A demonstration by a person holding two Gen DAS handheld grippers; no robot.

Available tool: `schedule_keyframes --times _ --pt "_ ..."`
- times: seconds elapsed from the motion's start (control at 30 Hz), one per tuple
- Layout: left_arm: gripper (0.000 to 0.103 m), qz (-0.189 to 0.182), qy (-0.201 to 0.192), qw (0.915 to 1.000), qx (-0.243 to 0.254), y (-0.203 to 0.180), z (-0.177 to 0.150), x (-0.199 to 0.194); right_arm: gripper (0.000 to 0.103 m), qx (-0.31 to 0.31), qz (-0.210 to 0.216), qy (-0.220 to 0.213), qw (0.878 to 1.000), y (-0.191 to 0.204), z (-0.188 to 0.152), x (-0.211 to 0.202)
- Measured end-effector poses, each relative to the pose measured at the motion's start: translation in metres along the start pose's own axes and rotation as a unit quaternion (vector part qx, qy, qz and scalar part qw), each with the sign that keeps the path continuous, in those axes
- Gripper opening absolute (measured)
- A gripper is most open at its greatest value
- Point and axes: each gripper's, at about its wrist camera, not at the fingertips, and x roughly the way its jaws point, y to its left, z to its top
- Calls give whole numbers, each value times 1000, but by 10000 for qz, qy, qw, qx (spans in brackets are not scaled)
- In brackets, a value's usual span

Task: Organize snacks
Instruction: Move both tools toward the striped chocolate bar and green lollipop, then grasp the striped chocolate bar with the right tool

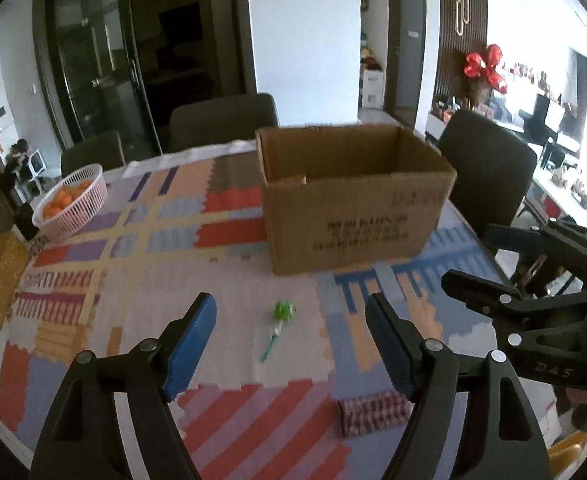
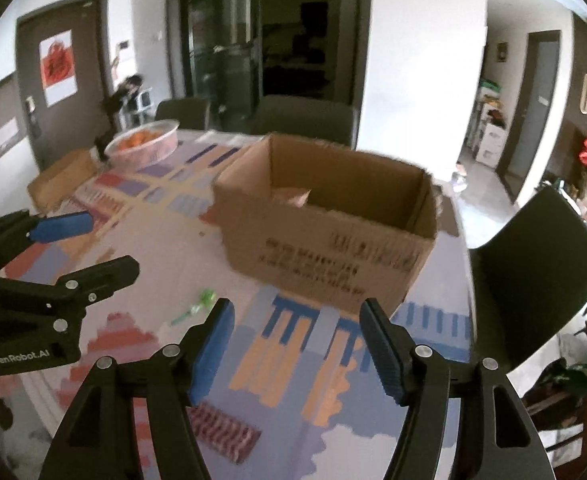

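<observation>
Snacks still out on the table number two: a green lollipop (image 1: 281,318) lying flat on the patterned tablecloth (image 1: 133,264) toward the near edge, stick pointing at the near edge, and a red-patterned roll-shaped packet (image 1: 371,408) closer still to that edge, a little toward the right side. Both sit well short of the open cardboard box (image 1: 349,200), which stands toward the far right of the table; something pinkish shows inside it in the right wrist view, too blurred to name.

Neither tool carries anything. The left gripper (image 1: 291,344) hangs above the lollipop with its blue pads spread wide — the sweet lies between them in the view, untouched. The right gripper (image 2: 295,346) is spread as well, aimed at bare cloth in front of the box, with the packet low at its left.

My judgement: a pick is being lined up, most likely the lollipop by the left tool. That calls for a descent to the cloth and a close on the thin stick or small head — easy to miss.
</observation>
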Motion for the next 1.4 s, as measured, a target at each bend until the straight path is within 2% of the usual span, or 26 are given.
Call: schedule_keyframes --times 0.1,0.27,0.4,0.57,0.8,1.1,1.2,1.4 --pt "77 -35 142 9999 60 -3 -14 1 66 -86 218 157 9996 6 -11 2" --pt "77 117 384 9990 183 -5 -42 5 66 -368 300 420 9980 19 -30 8" --pt "77 150 610 9978 191 -4 -60 11 66 -641 396 793 9940 32 -45 21" --pt "78 176 955 9953 10 1 -85 20 66 -955 619 1244 9857 47 -67 36" --pt "78 188 1443 9892 -170 8 -114 35 66 -1538 714 1813 9687 64 -92 67" --pt "78 122 1612 9865 -277 12 -123 44 65 -2293 944 2023 9474 88 -105 87" --pt "78 125 1639 9860 -275 13 -125 46 66 -2392 807 2085 9449 90 -105 93" --pt "78 59 1677 9854 -292 12 -125 49 65 -2357 970 2119 9434 88 -100 100"
